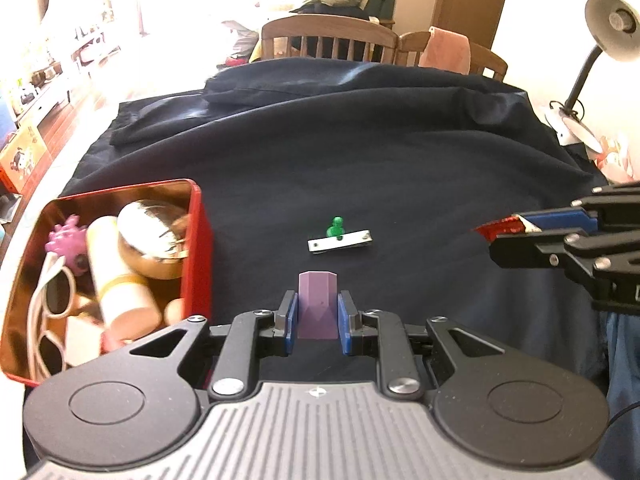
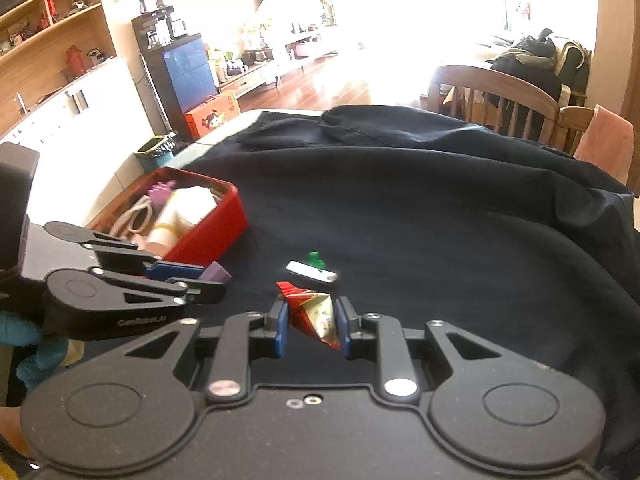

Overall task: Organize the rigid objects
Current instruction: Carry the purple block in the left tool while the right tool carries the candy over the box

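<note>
Two tongs, both loaded. Left tongs [image 1: 316, 320] clamped on a purple block [image 1: 316, 306]: blue pads press its two side faces, faceted top stands proud beyond the tips. Judged stiff moulded plastic, light, smooth-sided; flat parallel faces suit the pads, so the present hold across the width looks sound. Could slide if the grip slackens.

Right tongs [image 2: 312, 326] clamped on a red and gold packet [image 2: 316, 314], crimped red end pointing forward past the tips. Judged very light, foil or film skin, crushable and slippery; best pinched across the body rather than by the crimp, as it is now.

Both pieces hang above the dark cloth on the table [image 1: 400, 168], not touching it.

Ahead of both tongs, on the cloth: a white strip [image 1: 339, 241] with a green peg [image 1: 335, 227] just behind it; contact between the two unclear. Small, probably rigid, low-lying; the strip would need a hold on its long edges.

Red tin [image 1: 198, 240] sits left of the left tongs, near, already holding sunglasses [image 1: 52, 308], a cream tube [image 1: 116, 276], a gold bowl [image 1: 156, 240] and a pink spiky toy [image 1: 66, 238]. Fairly full; free space looks limited.
</note>
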A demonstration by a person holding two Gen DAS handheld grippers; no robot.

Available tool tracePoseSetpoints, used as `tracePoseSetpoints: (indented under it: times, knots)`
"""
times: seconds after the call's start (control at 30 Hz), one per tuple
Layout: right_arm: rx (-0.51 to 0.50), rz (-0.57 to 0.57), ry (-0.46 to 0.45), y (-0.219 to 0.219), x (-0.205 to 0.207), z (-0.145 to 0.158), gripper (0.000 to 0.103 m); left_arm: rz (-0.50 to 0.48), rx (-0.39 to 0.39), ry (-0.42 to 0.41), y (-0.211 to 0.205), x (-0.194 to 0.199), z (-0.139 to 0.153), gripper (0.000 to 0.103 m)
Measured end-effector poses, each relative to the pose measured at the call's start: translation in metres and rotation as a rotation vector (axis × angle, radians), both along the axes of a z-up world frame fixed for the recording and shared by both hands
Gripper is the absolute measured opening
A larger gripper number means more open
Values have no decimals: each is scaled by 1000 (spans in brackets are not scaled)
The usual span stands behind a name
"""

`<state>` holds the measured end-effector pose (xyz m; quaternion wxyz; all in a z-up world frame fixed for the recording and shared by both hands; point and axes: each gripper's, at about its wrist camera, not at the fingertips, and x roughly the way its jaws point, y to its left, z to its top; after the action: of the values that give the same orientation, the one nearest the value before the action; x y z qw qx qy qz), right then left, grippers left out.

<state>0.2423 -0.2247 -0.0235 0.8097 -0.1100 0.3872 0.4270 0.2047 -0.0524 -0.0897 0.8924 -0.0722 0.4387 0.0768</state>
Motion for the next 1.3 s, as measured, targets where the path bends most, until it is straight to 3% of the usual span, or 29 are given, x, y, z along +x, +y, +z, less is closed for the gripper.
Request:
tracePoseSetpoints:
  times: [0.63, 1.3]
  knots:
    - [12, 68, -19, 105, -58, 11, 24, 72, 5, -46, 112, -53, 24, 21]
    - [-45, 67, -9, 193, -80, -17, 24, 25, -27, 18, 203, -68, 5, 21]
